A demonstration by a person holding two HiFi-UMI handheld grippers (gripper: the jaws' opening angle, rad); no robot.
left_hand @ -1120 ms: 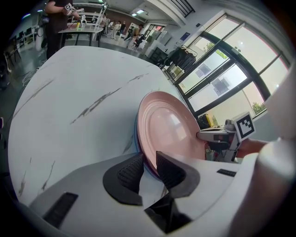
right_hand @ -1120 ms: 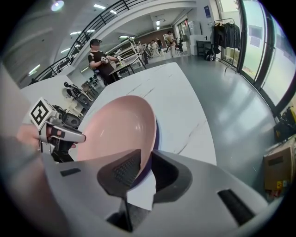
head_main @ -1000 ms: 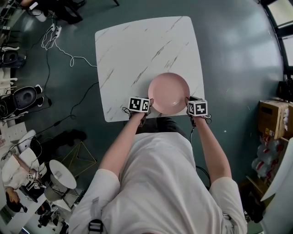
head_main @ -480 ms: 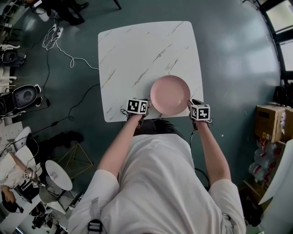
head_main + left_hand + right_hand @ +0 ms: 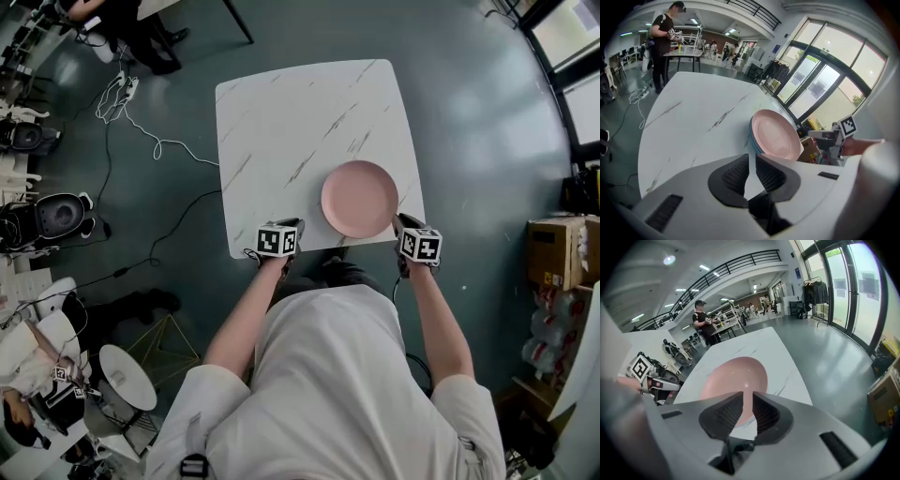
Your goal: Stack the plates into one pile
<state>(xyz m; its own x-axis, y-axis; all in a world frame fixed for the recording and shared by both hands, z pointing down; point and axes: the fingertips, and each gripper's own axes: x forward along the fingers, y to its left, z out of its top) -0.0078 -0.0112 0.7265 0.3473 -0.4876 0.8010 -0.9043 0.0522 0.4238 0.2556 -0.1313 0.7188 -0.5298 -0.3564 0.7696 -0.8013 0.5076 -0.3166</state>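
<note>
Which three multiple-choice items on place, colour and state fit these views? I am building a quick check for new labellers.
1. Where on the white marble square table does the round pink plate lie?
A. the centre
B. near the person's edge, to their right
C. the far left corner
2. What colour is the lower plate beneath it?
A. blue
B. green
C. white
3. How does the pink plate lie?
A. upside down
B. on its edge
C. flat, face up
Key: 1 B, the head view shows it by the near right corner; 2 A, a blue rim shows in the left gripper view; 3 C, its hollow faces up.
</note>
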